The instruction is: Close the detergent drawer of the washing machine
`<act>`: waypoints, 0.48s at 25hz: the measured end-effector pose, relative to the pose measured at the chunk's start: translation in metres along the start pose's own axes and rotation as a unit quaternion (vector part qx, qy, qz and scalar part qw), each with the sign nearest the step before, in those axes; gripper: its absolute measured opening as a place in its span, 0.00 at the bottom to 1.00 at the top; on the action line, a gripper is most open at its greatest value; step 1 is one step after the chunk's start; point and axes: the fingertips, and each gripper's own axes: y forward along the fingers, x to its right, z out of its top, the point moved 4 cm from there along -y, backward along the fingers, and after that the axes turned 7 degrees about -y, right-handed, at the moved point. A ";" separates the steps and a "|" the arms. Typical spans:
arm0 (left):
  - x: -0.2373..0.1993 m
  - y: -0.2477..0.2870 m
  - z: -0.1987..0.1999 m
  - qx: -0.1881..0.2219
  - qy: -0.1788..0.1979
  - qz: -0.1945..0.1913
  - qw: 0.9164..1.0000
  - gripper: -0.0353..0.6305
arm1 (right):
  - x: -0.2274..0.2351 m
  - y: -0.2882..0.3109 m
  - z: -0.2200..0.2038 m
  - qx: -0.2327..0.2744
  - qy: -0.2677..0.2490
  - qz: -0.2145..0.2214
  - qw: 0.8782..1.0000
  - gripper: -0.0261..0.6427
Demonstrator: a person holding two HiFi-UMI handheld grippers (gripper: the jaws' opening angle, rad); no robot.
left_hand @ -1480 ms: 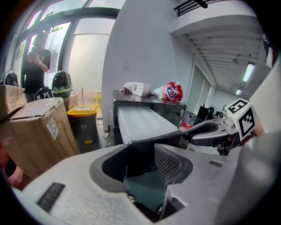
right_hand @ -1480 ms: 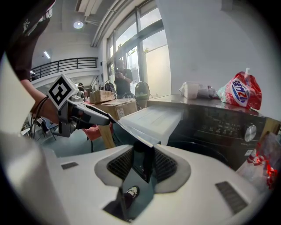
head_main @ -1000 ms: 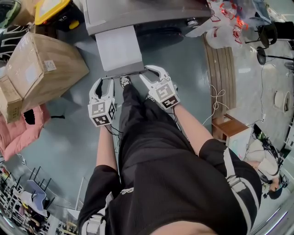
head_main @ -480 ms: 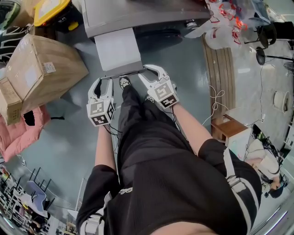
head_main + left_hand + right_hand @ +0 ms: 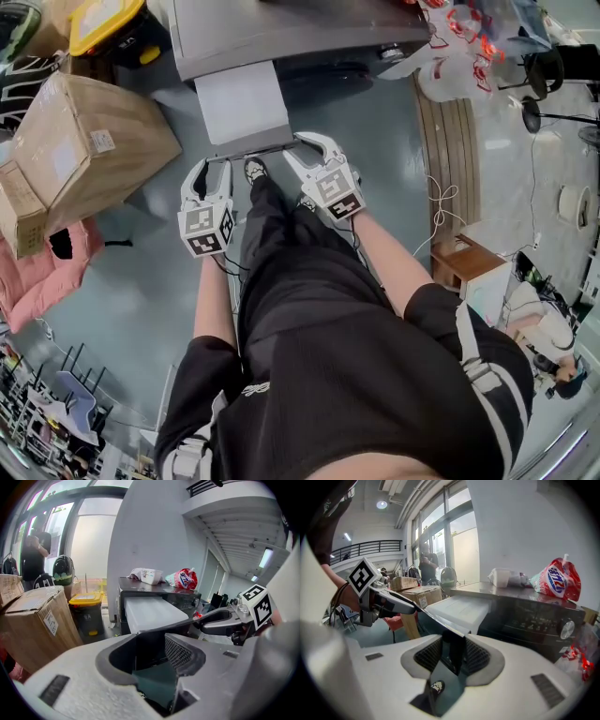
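Seen from above, you stand facing a dark washing machine (image 5: 300, 33) whose detergent drawer (image 5: 242, 98) is pulled far out toward you. Its pale top is fully exposed and its dark front panel is nearest your legs.

Your left gripper (image 5: 212, 165) is at the left end of that front panel. Its jaws stand wide around the panel and appear to rest against it on both sides. Your right gripper (image 5: 307, 150) is at the right end, and its textured pads are closed on the panel's thin edge.

A large cardboard box (image 5: 89, 141) sits on the floor to your left, well apart from the drawer. A red and white detergent bag (image 5: 560, 581) lies on top of the machine. Your shoe (image 5: 254, 169) shows just below the panel, between the two grippers.

The drawer is not yet closed, and the whole push remains.

- **Jamming:** one hand could lead the other, so the long drawer would twist in its slot and jam partway in.
- **Trapped jaws:** both pairs of jaws wrap the panel's edge, so pushing fully home could trap the fingertips against the machine's face.
- **Slipping:** the edge is thin, and a downward lean could slide a gripper off it.
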 end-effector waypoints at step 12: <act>-0.003 0.004 0.004 -0.004 0.004 -0.005 1.000 0.34 | 0.003 0.005 0.002 -0.003 0.005 -0.006 1.000 0.25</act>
